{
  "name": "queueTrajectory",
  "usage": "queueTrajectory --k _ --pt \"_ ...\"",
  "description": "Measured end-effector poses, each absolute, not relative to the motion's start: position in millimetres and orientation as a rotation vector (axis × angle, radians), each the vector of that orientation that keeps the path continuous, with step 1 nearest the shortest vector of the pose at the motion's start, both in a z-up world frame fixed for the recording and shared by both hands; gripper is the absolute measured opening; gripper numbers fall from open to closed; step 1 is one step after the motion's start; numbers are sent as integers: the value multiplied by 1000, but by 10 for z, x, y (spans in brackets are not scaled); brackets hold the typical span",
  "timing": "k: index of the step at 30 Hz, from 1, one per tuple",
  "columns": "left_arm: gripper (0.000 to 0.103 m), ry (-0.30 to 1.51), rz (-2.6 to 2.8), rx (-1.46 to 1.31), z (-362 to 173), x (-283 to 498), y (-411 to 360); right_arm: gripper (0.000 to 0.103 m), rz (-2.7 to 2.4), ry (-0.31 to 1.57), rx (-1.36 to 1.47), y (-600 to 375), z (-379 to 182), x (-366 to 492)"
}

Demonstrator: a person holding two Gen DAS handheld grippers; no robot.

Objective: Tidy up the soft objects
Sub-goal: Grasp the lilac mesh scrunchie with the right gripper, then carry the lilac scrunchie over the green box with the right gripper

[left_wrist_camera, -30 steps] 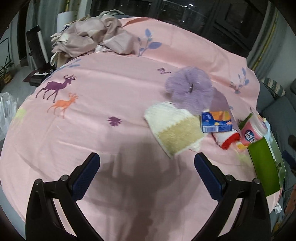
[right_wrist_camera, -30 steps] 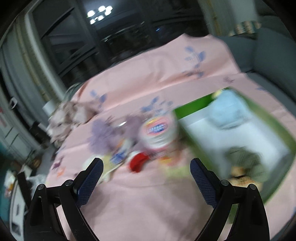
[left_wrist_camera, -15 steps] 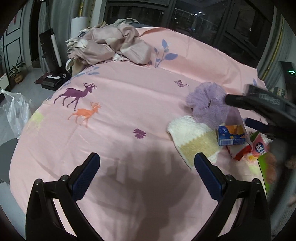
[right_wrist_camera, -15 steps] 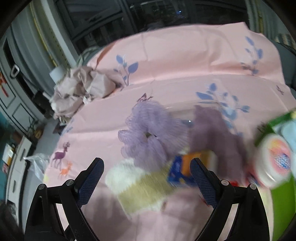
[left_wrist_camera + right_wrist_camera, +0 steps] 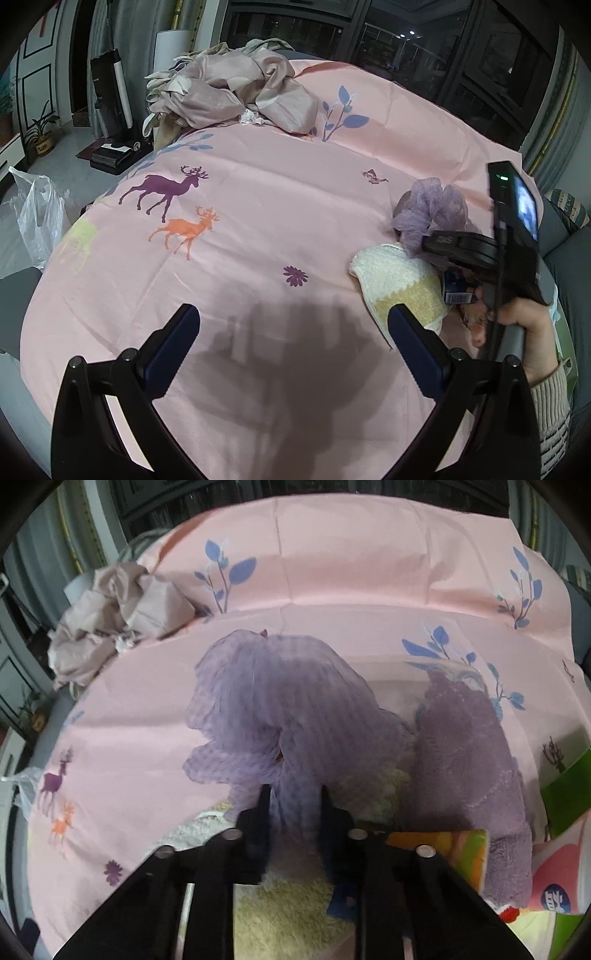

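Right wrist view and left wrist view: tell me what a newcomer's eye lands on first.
The purple mesh puff fills the middle of the right wrist view, pinched by the right gripper. Beneath it lies the cream-and-yellow towel on the pink printed sheet. The left gripper hangs open over bare sheet, a crumpled beige fabric pile at the far edge.
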State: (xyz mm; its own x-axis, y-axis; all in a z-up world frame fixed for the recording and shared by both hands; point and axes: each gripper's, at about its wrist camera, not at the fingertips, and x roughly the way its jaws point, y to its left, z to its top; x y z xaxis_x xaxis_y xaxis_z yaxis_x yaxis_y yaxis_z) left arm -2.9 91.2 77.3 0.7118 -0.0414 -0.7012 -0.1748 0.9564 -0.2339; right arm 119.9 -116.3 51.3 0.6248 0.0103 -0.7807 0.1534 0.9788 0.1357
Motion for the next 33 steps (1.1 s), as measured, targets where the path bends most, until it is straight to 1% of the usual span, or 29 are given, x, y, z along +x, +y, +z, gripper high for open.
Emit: queueTrajectory --k 2,7,12,17,24,25,26,27,28,29,33 --pt "101 784 71 -293 764 -25 899 16 -48 867 216 -1191 619 1068" --pt "101 783 71 -283 766 -33 864 16 60 787 204 -1175 984 603" --pt "102 800 55 -291 741 -20 836 16 202 779 224 -1147 1196 -20" --pt "101 804 34 -292 738 -28 785 16 292 854 247 -1137 1108 -404" --pt "101 825 -10 -279 684 -35 626 17 271 1007 276 -1244 735 -479" --pt "101 828 -23 -274 674 -35 587 24 261 1017 285 -1290 703 -474" --pt "100 833 -38 -271 665 -32 550 39 249 1026 283 -1327 683 -491" --pt "100 837 -49 -270 656 -40 519 48 226 1033 274 -1373 672 -490" --pt "100 843 -70 -269 643 -41 474 65 198 1024 273 -1427 681 -500" --pt "100 848 -88 -271 630 -41 436 74 182 1005 284 -1481 700 -524" --pt "93 875 -164 -276 577 -36 282 75 166 902 361 -1725 807 -593"
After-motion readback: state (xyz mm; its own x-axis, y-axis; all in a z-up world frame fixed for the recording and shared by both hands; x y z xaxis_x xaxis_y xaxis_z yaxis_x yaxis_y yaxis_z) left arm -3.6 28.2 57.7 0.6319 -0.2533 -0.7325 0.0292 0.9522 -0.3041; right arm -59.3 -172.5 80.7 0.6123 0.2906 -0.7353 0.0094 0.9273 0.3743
